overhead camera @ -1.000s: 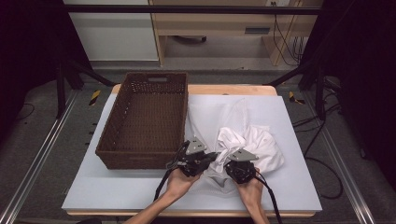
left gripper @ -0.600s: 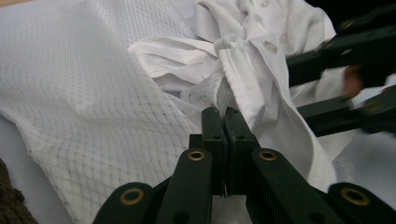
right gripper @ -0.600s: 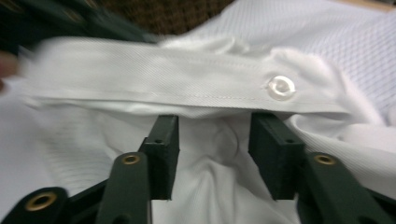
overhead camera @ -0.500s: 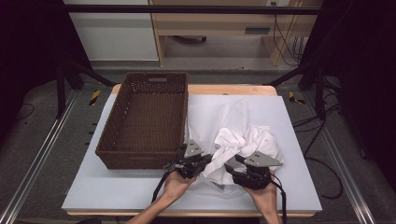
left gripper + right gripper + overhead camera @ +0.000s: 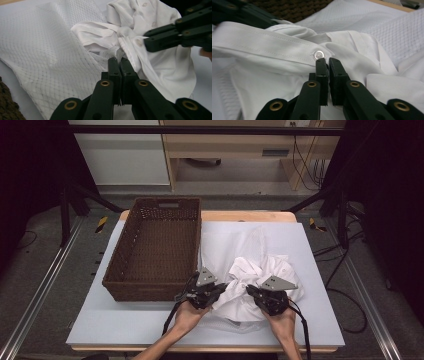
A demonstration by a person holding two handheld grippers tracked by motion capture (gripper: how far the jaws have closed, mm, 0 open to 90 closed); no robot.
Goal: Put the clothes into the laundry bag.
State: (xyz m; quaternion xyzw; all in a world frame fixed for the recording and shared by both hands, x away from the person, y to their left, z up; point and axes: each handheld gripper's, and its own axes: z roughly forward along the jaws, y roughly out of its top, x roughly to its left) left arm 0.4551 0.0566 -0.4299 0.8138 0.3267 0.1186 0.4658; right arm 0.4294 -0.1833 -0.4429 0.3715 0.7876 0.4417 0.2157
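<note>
A crumpled white shirt (image 5: 267,267) lies on a white mesh bag (image 5: 235,242) spread over the table. My left gripper (image 5: 223,287) is at the shirt's left edge. Its jaws (image 5: 119,60) are shut on a bunched bit of the mesh bag (image 5: 50,50) beside the shirt (image 5: 162,65). My right gripper (image 5: 249,290) is at the shirt's near side, and its jaws have just been closing. They (image 5: 327,61) now pinch the shirt's buttoned edge (image 5: 267,47) just below a button (image 5: 319,54). The right gripper (image 5: 148,45) also reaches in from the upper right of the left gripper view.
A dark brown wicker basket (image 5: 150,290) with nothing in it stands at the left, its near right corner close to my left gripper. Bare white table top (image 5: 115,325) runs along the front, and metal rails flank the table.
My right gripper has risen a little and shifted to the right on the shirt, its grey top plate now facing up. The left gripper has kept still.
</note>
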